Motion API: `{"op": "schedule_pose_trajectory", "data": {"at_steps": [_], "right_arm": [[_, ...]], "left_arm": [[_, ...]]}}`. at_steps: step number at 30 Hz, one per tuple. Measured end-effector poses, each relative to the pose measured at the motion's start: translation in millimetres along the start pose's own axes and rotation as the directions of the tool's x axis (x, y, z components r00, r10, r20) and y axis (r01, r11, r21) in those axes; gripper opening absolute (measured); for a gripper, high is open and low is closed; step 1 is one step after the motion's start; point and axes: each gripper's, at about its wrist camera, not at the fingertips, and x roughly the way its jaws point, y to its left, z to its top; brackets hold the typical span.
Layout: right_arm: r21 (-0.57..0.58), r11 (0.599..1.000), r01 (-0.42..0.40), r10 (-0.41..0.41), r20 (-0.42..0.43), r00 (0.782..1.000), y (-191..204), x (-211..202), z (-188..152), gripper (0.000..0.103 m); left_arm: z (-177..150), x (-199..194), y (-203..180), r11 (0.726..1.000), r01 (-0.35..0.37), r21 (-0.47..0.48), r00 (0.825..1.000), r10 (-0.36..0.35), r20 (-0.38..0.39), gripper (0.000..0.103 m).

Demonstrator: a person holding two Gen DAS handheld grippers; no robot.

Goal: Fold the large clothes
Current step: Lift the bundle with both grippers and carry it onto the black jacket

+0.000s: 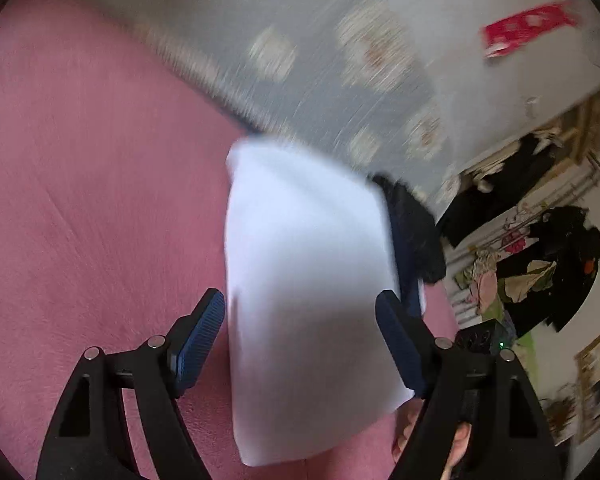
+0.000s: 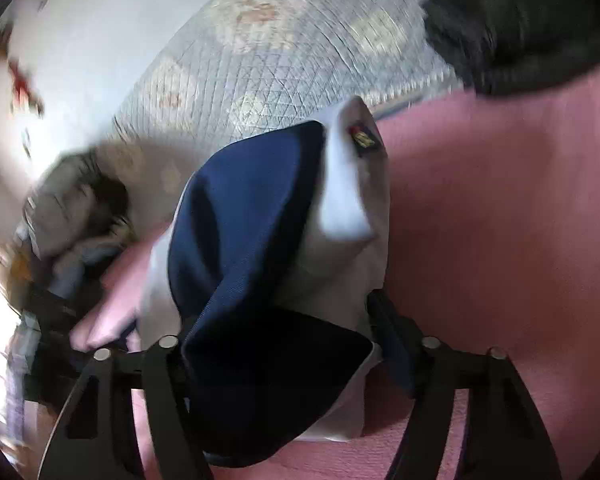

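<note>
A folded white and navy garment (image 1: 304, 280) hangs above the pink bed sheet (image 1: 92, 184). In the left wrist view my left gripper (image 1: 300, 320) is open, its blue-padded fingers apart on either side of the white cloth and not pinching it. In the right wrist view the same garment (image 2: 260, 240) shows its navy part and a white part with a small label. It drapes between and over the fingers of my right gripper (image 2: 284, 344). The cloth hides the fingertips, so the grip is unclear. The right-hand gripper also shows in the left wrist view (image 1: 480, 336).
A grey quilted blanket with pale flower patches (image 1: 320, 60) lies at the back of the bed. A dark garment (image 2: 516, 36) lies on the sheet (image 2: 500, 220). A heap of clothes (image 2: 72, 208) sits at the left. Shelves with clothes (image 1: 540, 240) stand beyond the bed.
</note>
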Motion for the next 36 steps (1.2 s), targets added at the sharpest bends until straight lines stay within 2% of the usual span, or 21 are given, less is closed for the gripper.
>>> {"op": "schedule_pose_trajectory", "data": {"at_steps": [1,3,5,6,7,8,10,11,15,16,17,18,19,20,22,23,26,28,30,32,36], "right_arm": [[0.046,0.998,-0.037,0.037,-0.005,0.999,-9,0,1,0.060],[0.084,0.994,-0.074,0.075,-0.007,0.997,-18,1,0,0.056],[0.088,0.994,-0.067,0.068,-0.004,0.998,-17,1,-1,0.055],[0.072,0.996,-0.051,0.051,0.000,0.999,-14,2,-1,0.055],[0.042,0.999,-0.006,0.006,0.010,1.000,-9,2,0,0.062],[0.009,0.998,0.063,-0.063,0.028,0.998,-4,1,0,0.075],[-0.039,0.984,0.176,-0.173,0.071,0.982,5,-3,0,0.088],[-0.054,0.981,0.184,-0.181,0.063,0.981,8,-1,-2,0.088],[-0.013,0.998,0.062,-0.062,-0.020,0.998,-2,11,1,0.088],[-0.013,0.999,0.029,-0.029,-0.037,0.999,0,16,-1,0.081],[-0.001,0.999,-0.044,0.044,-0.078,0.996,3,25,-8,0.074],[-0.021,0.999,-0.024,0.022,-0.078,0.997,10,34,-15,0.074],[-0.062,0.998,0.022,-0.026,-0.068,0.997,18,38,-18,0.071],[-0.076,0.996,0.043,-0.047,-0.050,0.998,23,38,-19,0.066],[-0.032,0.999,-0.019,0.019,-0.012,1.000,20,32,-20,0.054],[-0.034,0.998,-0.045,0.045,-0.004,0.999,20,28,-21,0.051],[-0.104,0.994,-0.045,0.049,0.033,0.998,37,11,-23,0.050],[-0.091,0.993,-0.070,0.074,0.042,0.996,41,-3,-19,0.049],[-0.078,0.992,-0.099,0.105,0.079,0.991,42,-25,-13,0.049],[-0.114,0.989,-0.094,0.108,0.131,0.986,46,-51,0,0.049],[-0.186,0.981,-0.045,0.093,0.255,0.962,56,-128,37,0.049]], "left_arm": [[-1,8,4,1.000,0.003,-0.018,1.000,-0.003,-0.023,0.077],[-2,10,-2,1.000,-0.009,0.020,1.000,0.009,0.005,0.078],[-3,16,-6,1.000,0.017,0.026,1.000,-0.017,-0.019,0.081],[-3,21,-9,0.999,-0.008,0.035,1.000,0.009,-0.027,0.084],[-3,23,-12,0.998,-0.029,0.048,0.999,0.030,-0.030,0.085],[-4,25,-16,0.997,-0.045,0.066,0.998,0.047,-0.030,0.087],[-7,29,-22,0.992,-0.076,0.105,0.997,0.079,-0.027,0.091],[-9,31,-25,0.988,-0.095,0.123,0.995,0.098,-0.020,0.092],[-12,33,-21,0.985,-0.111,0.131,0.994,0.112,0.002,0.093],[-12,36,-20,0.984,-0.119,0.133,0.993,0.119,0.002,0.092],[-11,38,-19,0.982,-0.139,0.128,0.990,0.140,0.005,0.088],[-11,38,-19,0.980,-0.155,0.122,0.988,0.155,0.006,0.078],[-11,34,-18,0.984,-0.137,0.112,0.991,0.137,0.012,0.067],[-10,31,-18,0.987,-0.112,0.115,0.994,0.112,0.011,0.063],[-11,19,-24,0.986,-0.070,0.151,0.997,0.067,0.025,0.054],[-12,15,-31,0.985,-0.062,0.163,0.998,0.057,0.037,0.052],[-16,2,-61,0.973,-0.093,0.210,0.993,0.075,0.090,0.052],[-15,-6,-85,0.973,-0.069,0.222,0.993,0.046,0.109,0.051],[-14,-9,-119,0.956,-0.059,0.286,0.992,0.024,0.123,0.052],[-13,-6,-153,0.933,-0.036,0.359,0.989,-0.019,0.148,0.052],[5,17,-227,0.904,0.056,0.425,0.979,-0.133,0.154,0.052]]}}
